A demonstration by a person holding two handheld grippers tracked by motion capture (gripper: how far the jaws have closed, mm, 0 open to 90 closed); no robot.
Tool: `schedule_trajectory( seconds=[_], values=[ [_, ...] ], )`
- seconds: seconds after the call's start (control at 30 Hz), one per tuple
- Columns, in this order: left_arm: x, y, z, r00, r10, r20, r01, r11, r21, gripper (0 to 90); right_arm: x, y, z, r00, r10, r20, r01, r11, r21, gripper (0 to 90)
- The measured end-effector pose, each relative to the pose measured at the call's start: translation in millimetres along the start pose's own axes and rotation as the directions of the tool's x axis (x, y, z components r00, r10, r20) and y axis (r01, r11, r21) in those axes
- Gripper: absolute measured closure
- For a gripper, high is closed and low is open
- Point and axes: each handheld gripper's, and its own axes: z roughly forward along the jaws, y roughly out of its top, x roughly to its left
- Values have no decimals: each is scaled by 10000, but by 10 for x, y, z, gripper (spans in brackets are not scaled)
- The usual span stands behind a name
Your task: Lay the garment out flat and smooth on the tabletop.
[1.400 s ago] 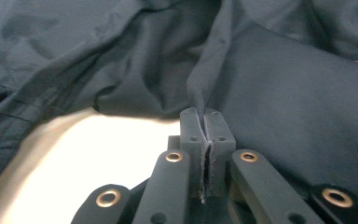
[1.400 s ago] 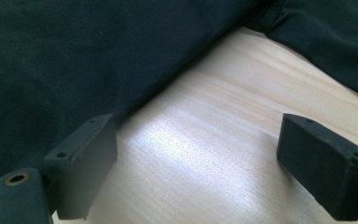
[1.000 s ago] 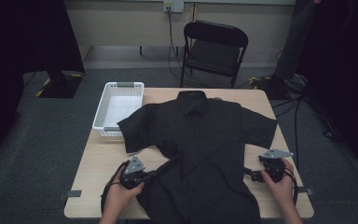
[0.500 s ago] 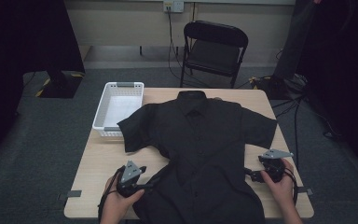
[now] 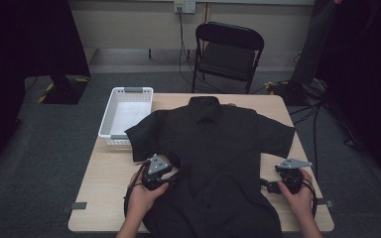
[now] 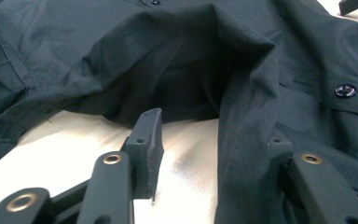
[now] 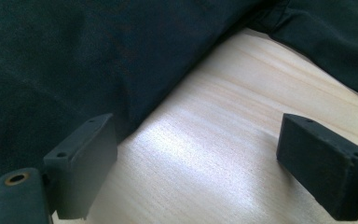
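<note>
My left hand-held gripper [image 5: 171, 177] lies low on the surface [image 5: 99, 188], jaws spread, at the left edge of the black shirt [image 5: 218, 148]. In the left gripper view a lifted fold of that shirt's side [image 6: 242, 121] drapes over one of its jaws while the other jaw stays bare on the wood; nothing is clamped. My left hand [image 5: 144, 193] cups it from behind, forearm coming in from the near edge. My right hand-held gripper [image 5: 268, 186] also sits released, jaws wide apart and flat on the wood, just beside the shirt's right edge. My right hand [image 5: 297, 191] grips its body. The shirt lies spread face-up mid-surface, collar at the far side. A white basket [image 5: 125, 111] stands beyond its left sleeve, a folding chair [image 5: 228, 54] behind the surface.
</note>
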Motion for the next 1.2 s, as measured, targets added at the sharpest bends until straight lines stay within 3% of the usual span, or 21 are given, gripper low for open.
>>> schedule_trajectory(
  seconds=[0.13,0.3,0.57,0.83,1.2],
  values=[
    [-6,-9,-63,9999,-24,137,25,10000,-22,670,0,0,0,10000,-5,2,5,10000,-2,115],
    [-25,-47,-115,9986,35,523,-54,9994,352,840,1,0,0,10000,-3,2,3,10000,-2,115],
    [-59,-158,-260,9973,-55,730,15,9985,543,863,1,0,0,10000,-17,-9,17,10000,-3,115],
    [-67,-366,-437,9931,-694,945,623,9951,768,859,1,0,0,10000,-16,-12,16,10000,-4,115],
    [-134,-601,-580,9910,-930,966,799,9880,1323,830,3,0,-1,10000,-51,-63,51,10000,4,115]
  ],
)
